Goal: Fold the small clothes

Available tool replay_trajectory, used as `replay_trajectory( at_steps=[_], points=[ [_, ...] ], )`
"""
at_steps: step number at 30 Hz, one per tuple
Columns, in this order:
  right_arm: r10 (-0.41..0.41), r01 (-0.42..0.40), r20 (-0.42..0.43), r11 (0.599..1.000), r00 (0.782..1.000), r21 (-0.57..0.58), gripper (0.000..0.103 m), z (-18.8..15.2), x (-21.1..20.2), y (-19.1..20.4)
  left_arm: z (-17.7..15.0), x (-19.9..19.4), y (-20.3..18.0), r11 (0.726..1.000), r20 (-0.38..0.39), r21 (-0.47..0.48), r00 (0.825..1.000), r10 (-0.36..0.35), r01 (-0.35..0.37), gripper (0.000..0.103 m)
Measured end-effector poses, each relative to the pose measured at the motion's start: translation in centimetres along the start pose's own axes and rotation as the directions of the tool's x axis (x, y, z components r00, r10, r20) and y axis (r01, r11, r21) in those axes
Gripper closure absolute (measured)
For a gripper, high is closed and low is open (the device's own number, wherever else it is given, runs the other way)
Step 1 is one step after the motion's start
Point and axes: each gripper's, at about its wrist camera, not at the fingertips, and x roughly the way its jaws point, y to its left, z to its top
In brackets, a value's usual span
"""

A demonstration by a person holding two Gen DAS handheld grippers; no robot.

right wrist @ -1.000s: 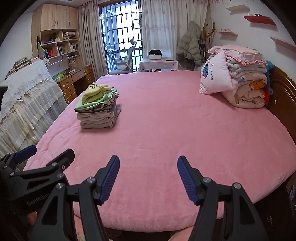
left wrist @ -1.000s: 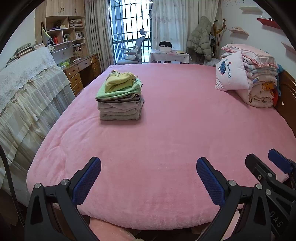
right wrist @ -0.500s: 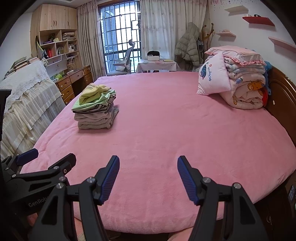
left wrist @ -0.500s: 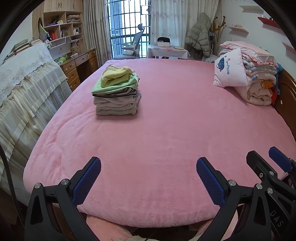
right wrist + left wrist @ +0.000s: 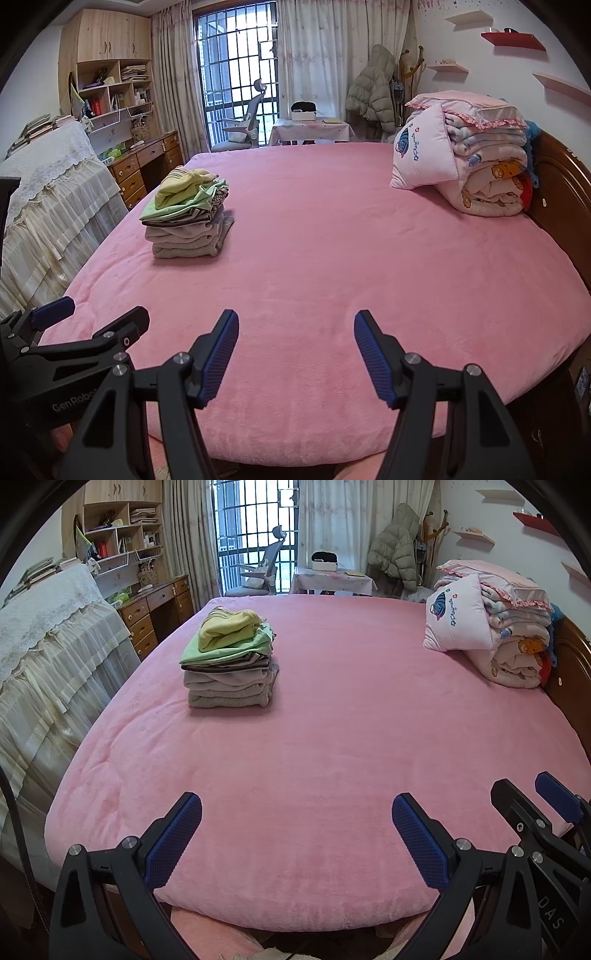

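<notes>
near edge of a bed under a pink blanket (image 5: 332, 746), seen from two wrist cameras side by side. left gripper (image 5: 297, 823) held over the near edge, jaws wide apart, blue pads (image 5: 171, 843) empty, only blanket between them. right gripper (image 5: 293, 339) just to its right, also over the near edge, jaws apart with nothing between, blue pads (image 5: 373, 356) facing each other over bare pink. each gripper visible at the edge of the other's view: right one at the far right of the left camera, left one at the lower left of the right camera.

folded clothes stack (image 5: 229, 661) sitting on the blanket toward the far left, well apart from both grippers: grey and beige pieces at the bottom, a green one above, a yellow one on top, slightly rumpled. same stack (image 5: 186, 218) in the right view, edges roughly squared, one grey corner spilling out to the right.

far right, against a dark wooden headboard (image 5: 561, 177), a pile of folded quilts (image 5: 491, 173) with a pink pillow (image 5: 421, 155) leaning on its left side. left of the bed, a lace-covered piece of furniture (image 5: 48, 638). beyond, a wooden desk (image 5: 155, 609) with shelves above, a barred window (image 5: 236, 85) with an office chair (image 5: 247, 118) before it, a small table (image 5: 310, 127), a padded coat (image 5: 373, 92) hanging at the back wall.
</notes>
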Motion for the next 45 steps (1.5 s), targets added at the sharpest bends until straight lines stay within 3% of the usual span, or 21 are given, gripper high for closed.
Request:
replay_trajectory(
  at_steps=[45],
  points=[
    [-0.017,0.017,-0.011,1.000,1.000,0.019,0.038,-0.66,0.09,-0.35,0.42,0.70,0.79,0.999,-0.029,0.028,0.999,-0.019,0.020,0.001]
  ],
)
